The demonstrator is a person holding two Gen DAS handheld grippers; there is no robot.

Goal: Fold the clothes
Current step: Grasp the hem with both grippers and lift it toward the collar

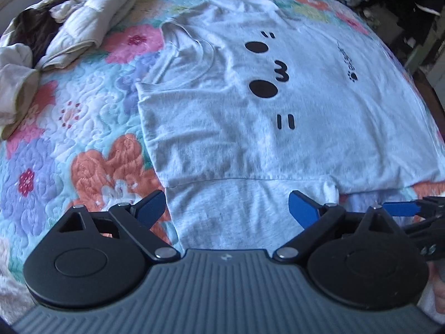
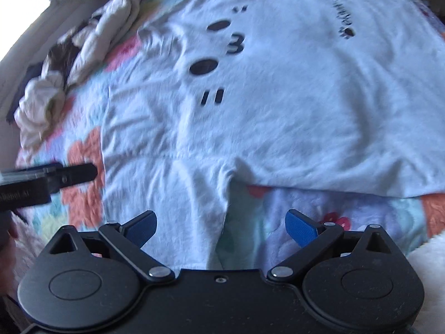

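A pale grey T-shirt (image 1: 250, 105) with a black cat-face print lies flat on the floral quilt (image 1: 83, 128), face up. Its near sleeve (image 1: 244, 211) points toward me. My left gripper (image 1: 226, 203) hovers open over that sleeve, pads apart and holding nothing. A blue finger (image 1: 400, 208) of the right gripper shows at the right edge. In the right wrist view the T-shirt (image 2: 278, 97) fills the frame. My right gripper (image 2: 221, 220) stands open above the sleeve's edge (image 2: 194, 208) and the quilt. A dark finger (image 2: 78, 174) of the left gripper reaches in from the left.
A heap of cream and dark brown clothes (image 1: 64, 33) lies at the quilt's far left corner. Dark clutter (image 1: 403, 5) stands beyond the bed at the upper right. A white fluffy cover (image 2: 428, 253) shows at the lower right.
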